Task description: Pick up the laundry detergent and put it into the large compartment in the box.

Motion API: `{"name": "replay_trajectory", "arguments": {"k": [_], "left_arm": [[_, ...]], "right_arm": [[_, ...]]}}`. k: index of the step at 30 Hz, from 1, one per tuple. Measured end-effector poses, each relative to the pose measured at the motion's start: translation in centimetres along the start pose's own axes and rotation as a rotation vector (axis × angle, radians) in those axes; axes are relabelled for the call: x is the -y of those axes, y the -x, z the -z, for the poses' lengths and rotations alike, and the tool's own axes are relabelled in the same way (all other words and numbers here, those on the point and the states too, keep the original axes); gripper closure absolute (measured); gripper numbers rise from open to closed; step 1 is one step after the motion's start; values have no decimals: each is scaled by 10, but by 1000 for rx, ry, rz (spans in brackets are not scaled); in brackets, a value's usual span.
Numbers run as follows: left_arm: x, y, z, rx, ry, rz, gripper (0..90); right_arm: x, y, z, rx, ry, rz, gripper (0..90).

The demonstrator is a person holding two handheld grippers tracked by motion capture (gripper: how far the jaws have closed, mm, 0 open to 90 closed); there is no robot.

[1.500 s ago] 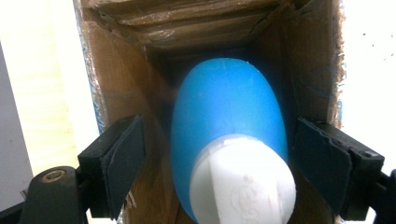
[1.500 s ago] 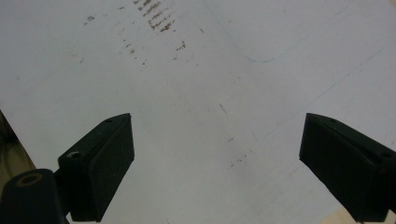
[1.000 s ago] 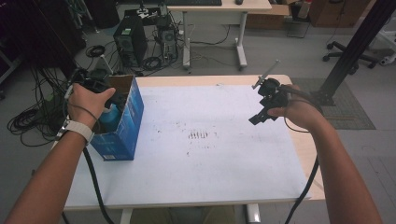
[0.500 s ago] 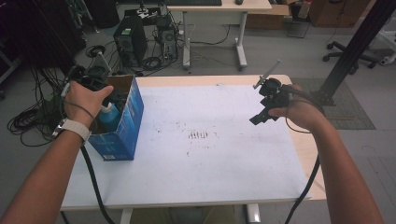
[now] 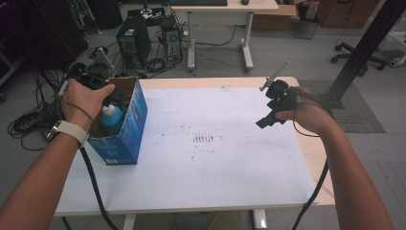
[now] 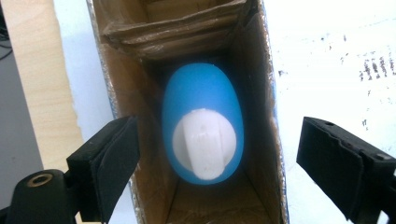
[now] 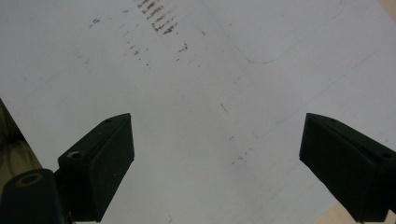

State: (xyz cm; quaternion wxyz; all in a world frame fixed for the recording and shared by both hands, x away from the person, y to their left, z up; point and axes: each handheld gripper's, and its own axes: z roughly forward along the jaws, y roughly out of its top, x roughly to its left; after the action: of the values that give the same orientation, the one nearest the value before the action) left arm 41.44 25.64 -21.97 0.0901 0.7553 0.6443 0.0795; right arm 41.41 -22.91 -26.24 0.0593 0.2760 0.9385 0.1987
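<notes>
Left gripper view: left gripper (image 6: 205, 163) gapes above the blue plastic bottle (image 6: 203, 123) in the cardboard box (image 6: 261, 84); descending, jaws could probably snag the walls.

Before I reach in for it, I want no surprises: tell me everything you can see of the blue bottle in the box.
The blue bottle looks like smooth plastic, with an oval body and a white ribbed cap. It stands upright inside the open blue cardboard box at the table's left edge, close between the box's brown inner walls. The left tool hovers above it, jaws spread wide, touching neither bottle nor cap.
</notes>
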Motion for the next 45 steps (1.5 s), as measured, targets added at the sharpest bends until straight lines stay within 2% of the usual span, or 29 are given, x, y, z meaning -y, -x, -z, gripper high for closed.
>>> {"name": "replay_trajectory", "arguments": {"k": [9,13,21,30,45], "left_arm": [[1,4,11,-5,7,-23,133],[2,7,14,11,3,-27,120],[4,19,20,17,3,-70,120],[5,31,32,19,27,-113,121],[9,47,42,52,49,-172,120]], "right_arm": [[0,-2,1,2,0,-2,103],[-1,-3,2,2,-3,4,103],[-2,-5,2,0,-4,9,103],[-1,-7,6,6,3,8,103],[-1,-9,8,4,6,8,103]]}}
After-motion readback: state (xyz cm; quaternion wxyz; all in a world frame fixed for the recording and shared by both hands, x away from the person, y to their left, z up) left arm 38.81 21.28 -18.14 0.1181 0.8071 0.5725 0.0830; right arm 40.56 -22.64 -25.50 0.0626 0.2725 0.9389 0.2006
